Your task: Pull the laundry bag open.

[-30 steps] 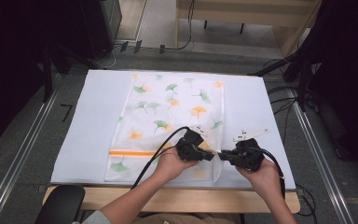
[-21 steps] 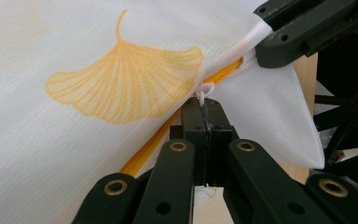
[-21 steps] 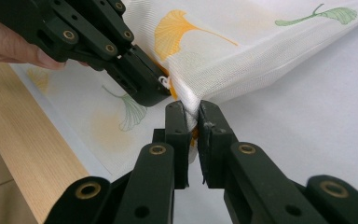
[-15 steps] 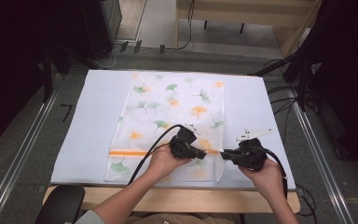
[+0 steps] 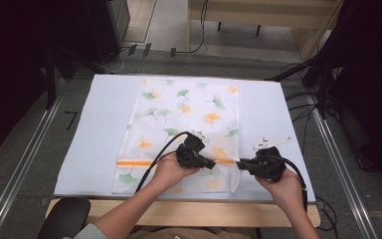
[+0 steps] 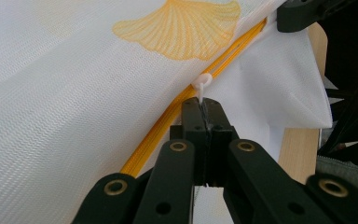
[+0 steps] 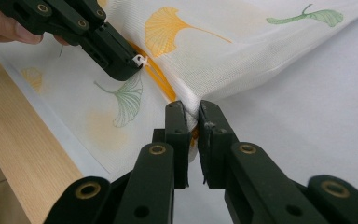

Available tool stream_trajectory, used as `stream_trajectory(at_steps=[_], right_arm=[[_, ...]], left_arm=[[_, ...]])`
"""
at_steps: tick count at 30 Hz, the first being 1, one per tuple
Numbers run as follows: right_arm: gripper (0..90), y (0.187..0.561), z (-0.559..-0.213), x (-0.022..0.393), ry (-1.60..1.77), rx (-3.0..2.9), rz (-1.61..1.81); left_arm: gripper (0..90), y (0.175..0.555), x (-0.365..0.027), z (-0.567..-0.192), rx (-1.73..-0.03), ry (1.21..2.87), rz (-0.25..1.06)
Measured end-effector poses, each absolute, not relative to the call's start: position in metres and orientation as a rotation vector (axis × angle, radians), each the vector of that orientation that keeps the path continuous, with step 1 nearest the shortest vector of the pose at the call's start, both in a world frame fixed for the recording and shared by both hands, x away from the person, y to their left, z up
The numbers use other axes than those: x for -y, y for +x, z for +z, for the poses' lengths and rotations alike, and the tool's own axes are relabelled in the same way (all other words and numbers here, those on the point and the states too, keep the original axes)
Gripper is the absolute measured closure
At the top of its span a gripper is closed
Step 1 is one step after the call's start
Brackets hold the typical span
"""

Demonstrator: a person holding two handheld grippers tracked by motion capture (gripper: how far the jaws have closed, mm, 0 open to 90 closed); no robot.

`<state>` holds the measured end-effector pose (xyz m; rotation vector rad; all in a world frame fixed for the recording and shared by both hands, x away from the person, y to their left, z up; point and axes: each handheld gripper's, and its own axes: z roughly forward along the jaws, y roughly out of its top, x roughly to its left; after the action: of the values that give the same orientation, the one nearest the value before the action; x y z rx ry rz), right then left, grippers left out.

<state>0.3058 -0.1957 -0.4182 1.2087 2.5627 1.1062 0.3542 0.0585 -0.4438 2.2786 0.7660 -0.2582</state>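
While the mesh bag (image 5: 184, 134) lies flat at the bench's (image 5: 89, 149) centre, the left tongs (image 6: 204, 105) pinch its white zipper pull (image 6: 201, 84), and the right tongs (image 7: 192, 116), at three o'clock of them, clamp the bag's edge by the orange zipper (image 6: 168, 121).

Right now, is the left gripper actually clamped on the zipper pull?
Yes, shut on it: the left gripper pinches the white zipper pull between closed jaws, beside the orange zipper.

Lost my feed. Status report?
Left tool shut on zipper pull. Right tool pinching mesh bag edge. Nothing in the way.
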Motion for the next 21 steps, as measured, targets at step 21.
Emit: stream_trajectory(at_steps=[21], right_arm=[[85.1, 0.306, -0.418, 0.197, 1.219, -2.561, 1.108]], left_arm=[[90.0, 0.356, -0.070, -0.441, -0.796, 2.302, -0.258]])
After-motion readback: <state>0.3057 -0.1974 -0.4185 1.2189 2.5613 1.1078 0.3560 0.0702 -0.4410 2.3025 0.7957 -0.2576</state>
